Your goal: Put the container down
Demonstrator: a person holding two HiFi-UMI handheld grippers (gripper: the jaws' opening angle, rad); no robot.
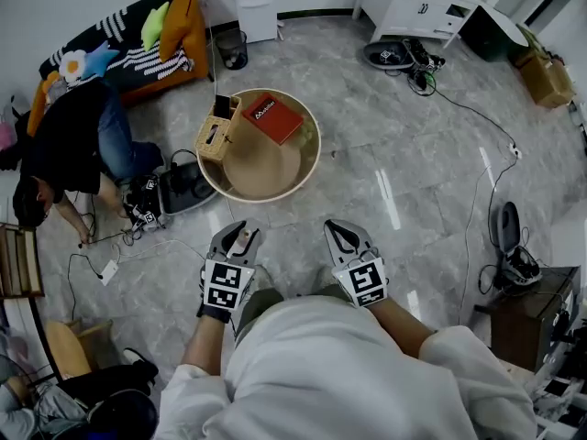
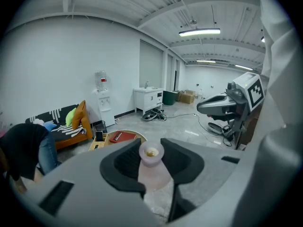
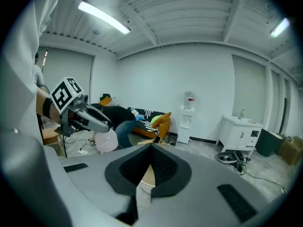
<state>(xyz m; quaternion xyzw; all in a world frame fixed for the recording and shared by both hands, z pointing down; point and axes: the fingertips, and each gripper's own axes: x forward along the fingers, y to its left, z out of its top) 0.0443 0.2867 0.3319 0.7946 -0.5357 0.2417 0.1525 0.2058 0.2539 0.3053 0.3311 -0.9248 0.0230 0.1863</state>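
A small pale pink translucent container (image 1: 242, 243) sits between the jaws of my left gripper (image 1: 240, 232), held in the air over the grey floor. In the left gripper view the container (image 2: 152, 167) fills the gap of the left gripper (image 2: 150, 146), with the black pads pressed on both its sides. My right gripper (image 1: 341, 231) is level with it to the right, shut and holding nothing. In the right gripper view the right gripper (image 3: 150, 148) has its pads meeting, and the container (image 3: 107, 142) shows at the left.
A low round table (image 1: 312, 159) stands ahead, carrying a red book (image 1: 273, 117) and a woven box (image 1: 214, 138). A person (image 1: 64, 145) crouches at left among cables. An orange sofa (image 1: 188, 26), a bin (image 1: 233, 49) and a white cabinet (image 1: 413, 7) line the far wall.
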